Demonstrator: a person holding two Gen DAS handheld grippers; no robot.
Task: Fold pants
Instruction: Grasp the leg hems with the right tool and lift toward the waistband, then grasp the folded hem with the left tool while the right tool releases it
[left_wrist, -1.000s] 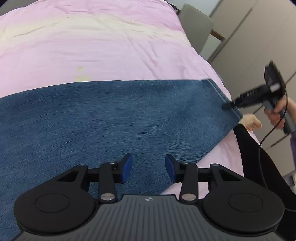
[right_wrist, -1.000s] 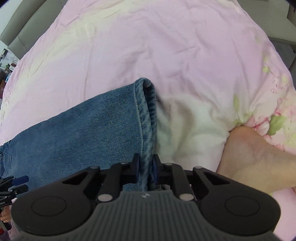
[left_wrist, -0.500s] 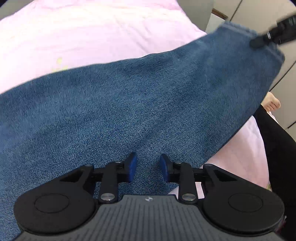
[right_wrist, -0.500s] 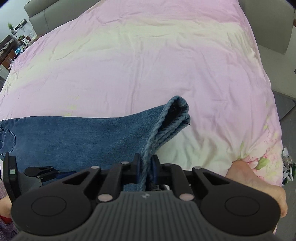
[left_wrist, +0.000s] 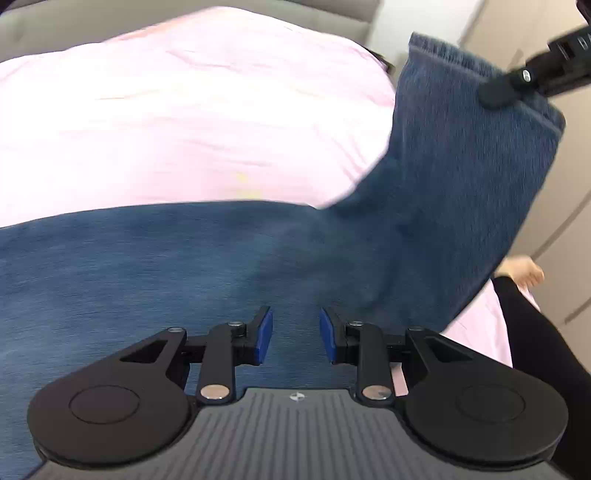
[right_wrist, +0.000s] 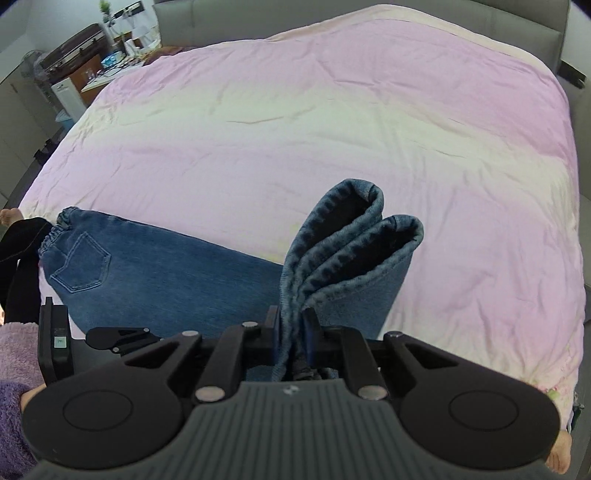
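Blue denim pants lie folded lengthwise across the near part of a pink bed. The waistband and back pocket are at the left in the right wrist view. My right gripper is shut on the leg cuffs and holds them lifted above the bed. It also shows at the top right of the left wrist view, with the leg end hanging from it. My left gripper is open and empty, low over the middle of the pant legs.
The pink duvet covers the whole bed. A grey headboard runs along the far side. Furniture and clutter stand at the far left. Wardrobe doors are at the right. The person's leg stands beside the bed.
My right gripper has lifted the cuffs off the bed and carried them up and back toward the waistband. My left gripper has narrowed slightly and stays over the middle of the legs.
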